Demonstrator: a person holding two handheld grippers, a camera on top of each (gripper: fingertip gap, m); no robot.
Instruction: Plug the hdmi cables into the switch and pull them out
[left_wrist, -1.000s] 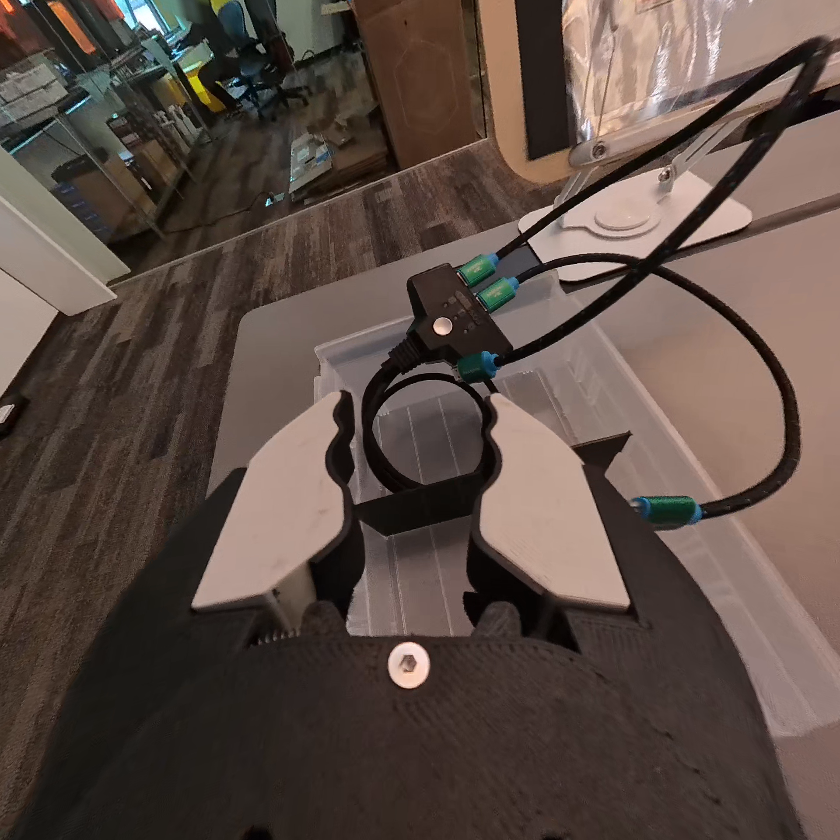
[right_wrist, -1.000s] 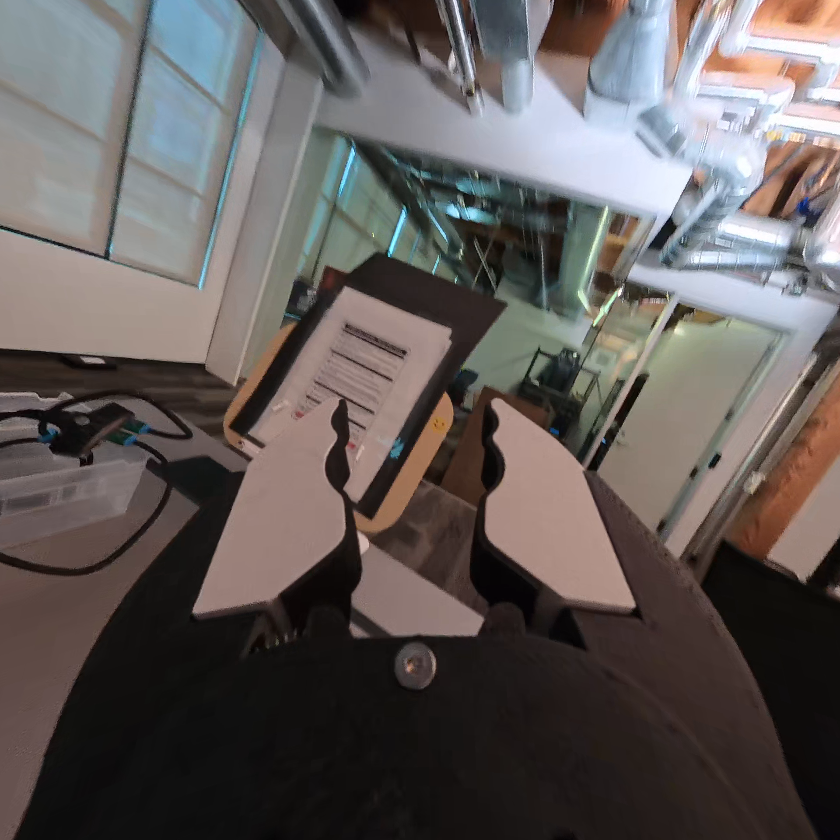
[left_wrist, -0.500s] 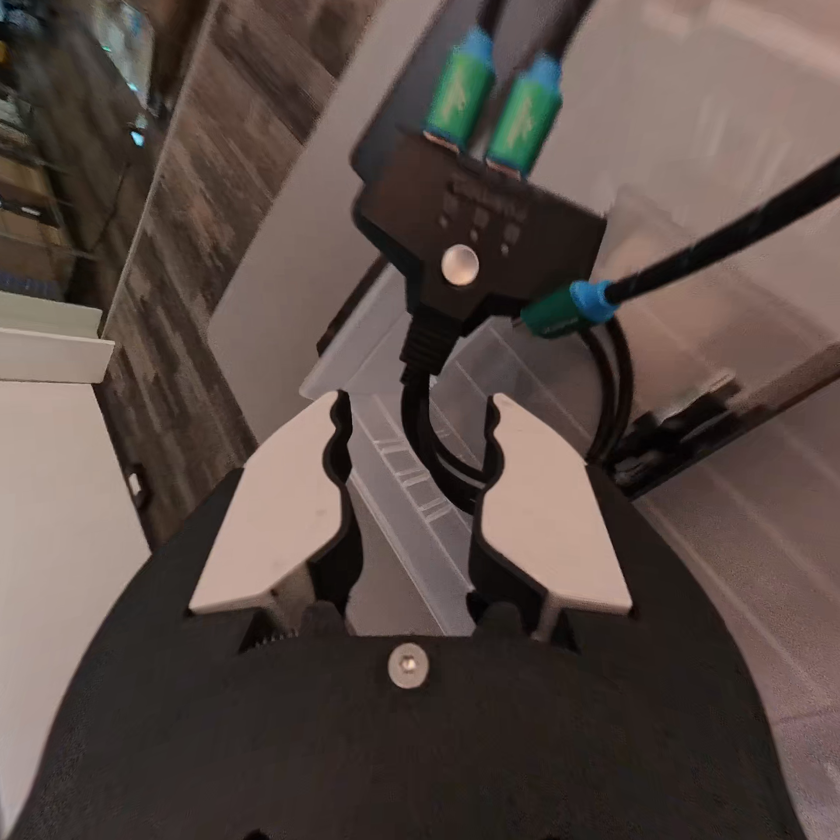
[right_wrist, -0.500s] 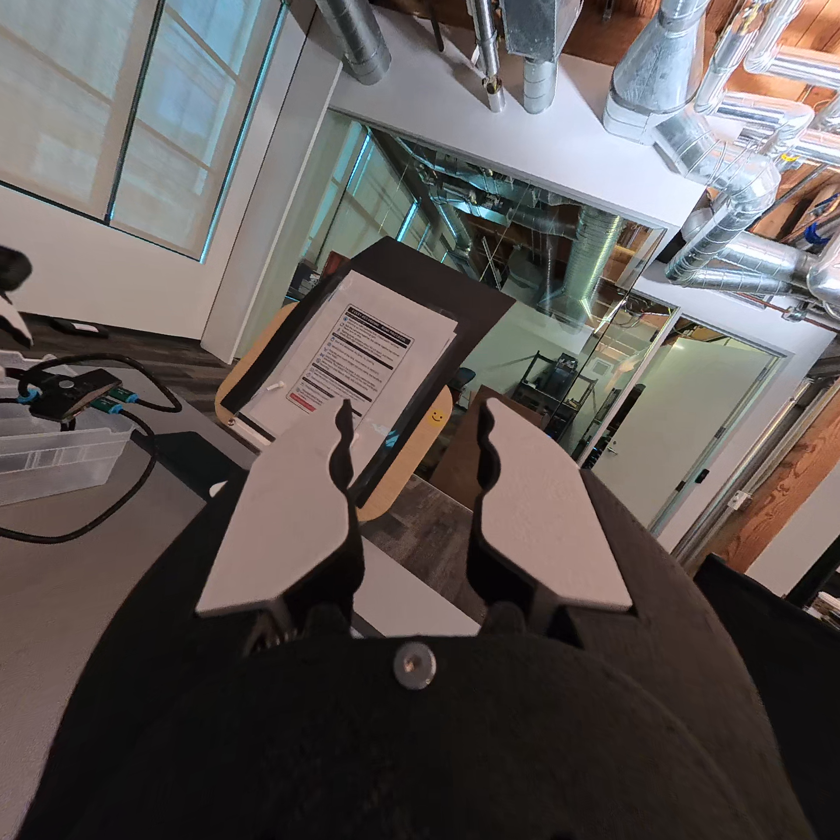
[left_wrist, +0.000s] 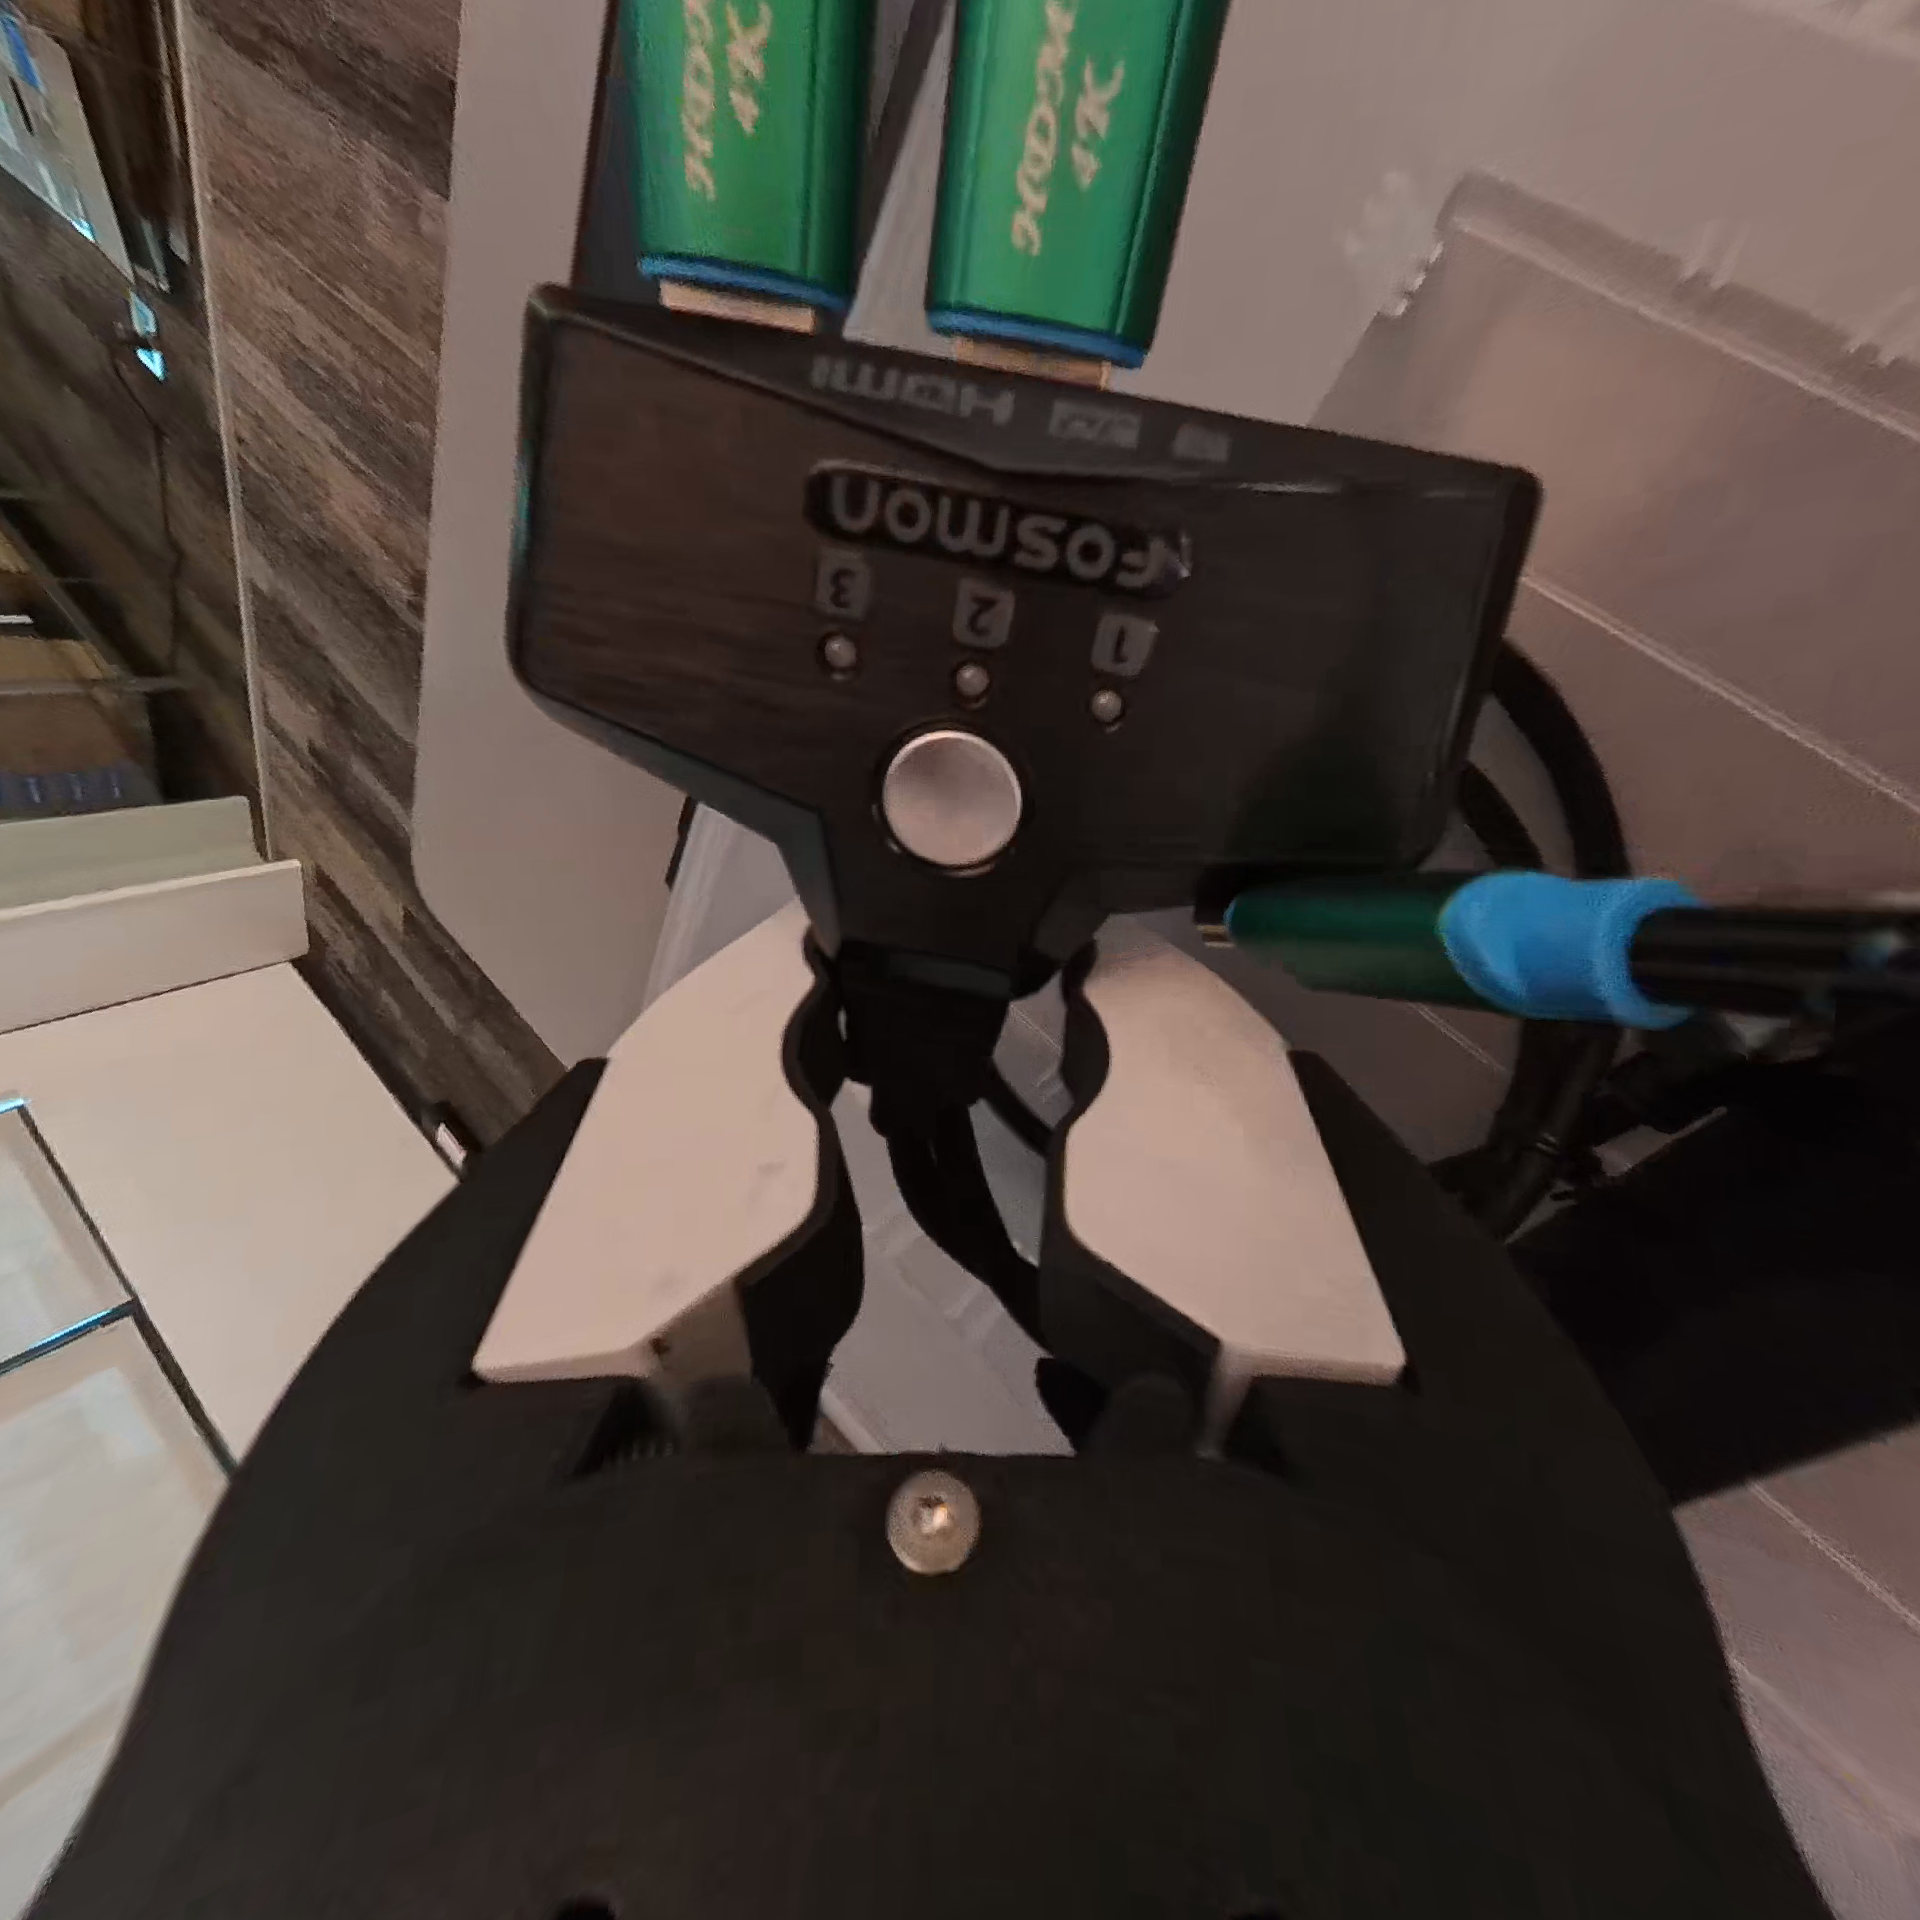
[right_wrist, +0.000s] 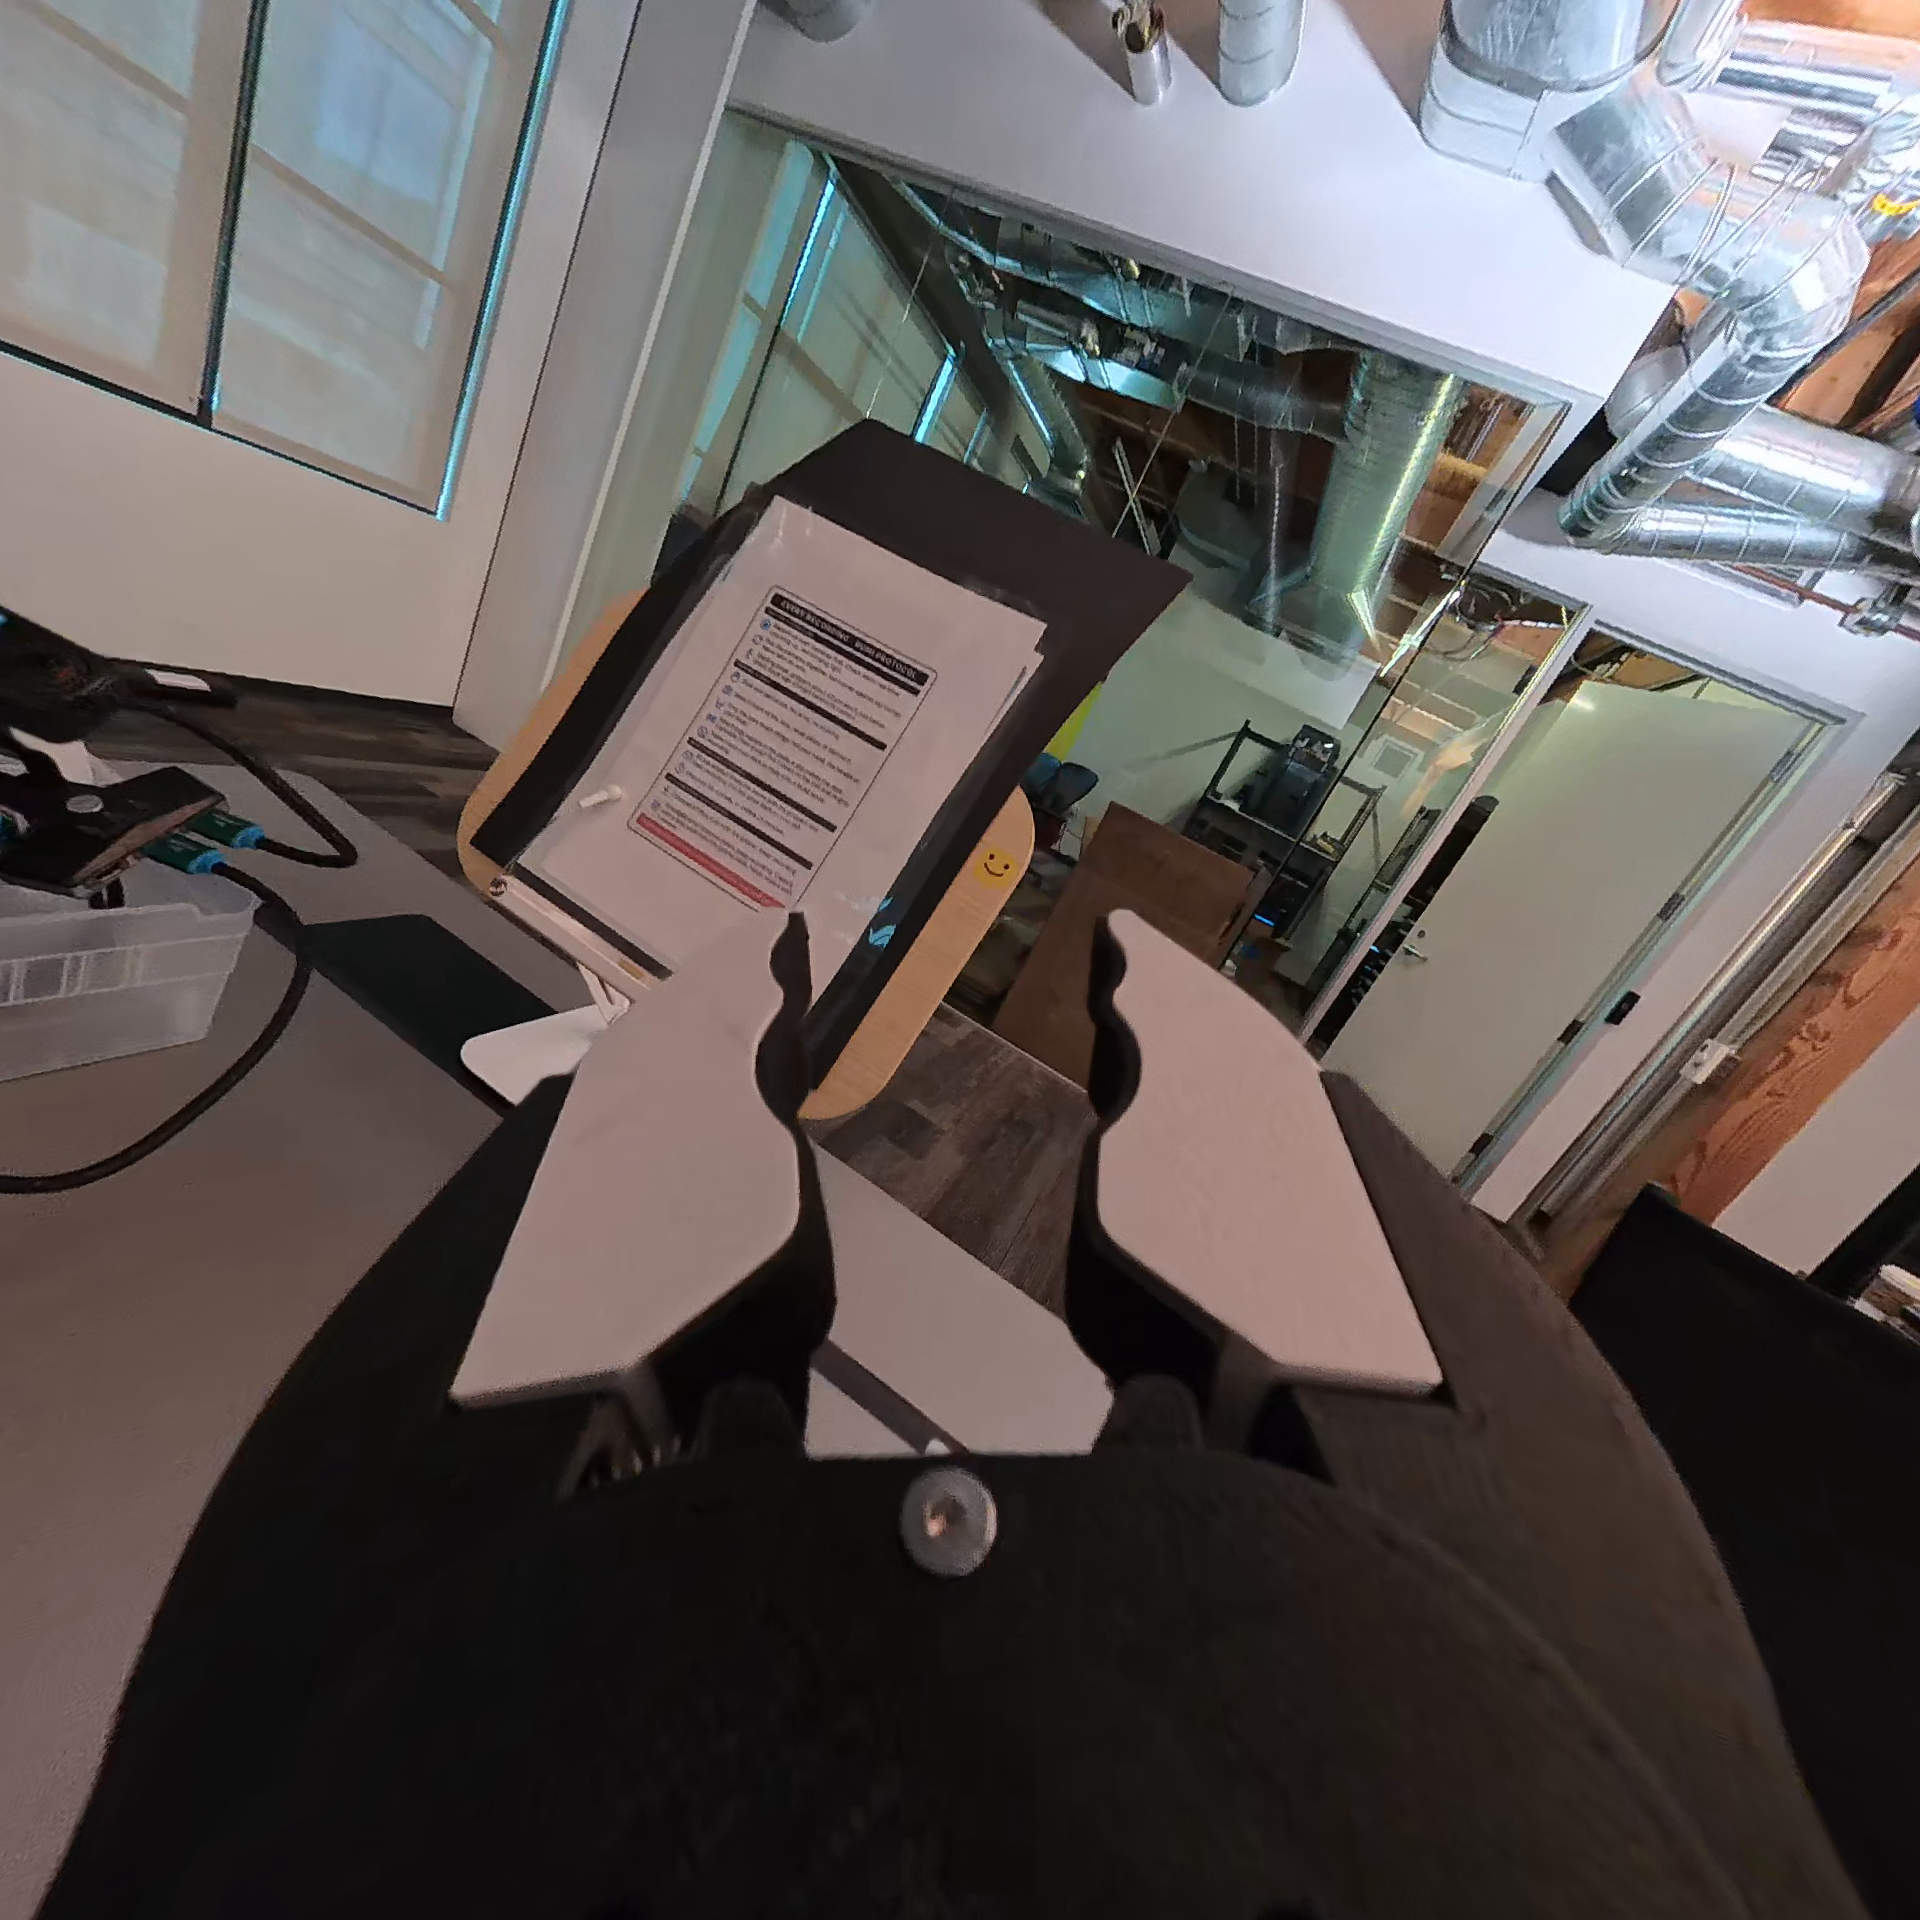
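The black HDMI switch fills the left wrist view, with two green plugs in its far edge and a third green plug at its right side. My left gripper has closed in on the switch's neck where its own black cable leaves, with the fingertips against both sides. My right gripper is open and empty, raised and pointing away from the switch. The switch also shows far left in the right wrist view.
The switch sits over a clear plastic bin on the grey table. A black braided cable loops across the table. A tilted document stand stands at the table's far edge, beyond the right gripper.
My left gripper has moved forward to the switch and narrowed its jaws around the neck. My right gripper has stayed open and shifted only slightly.
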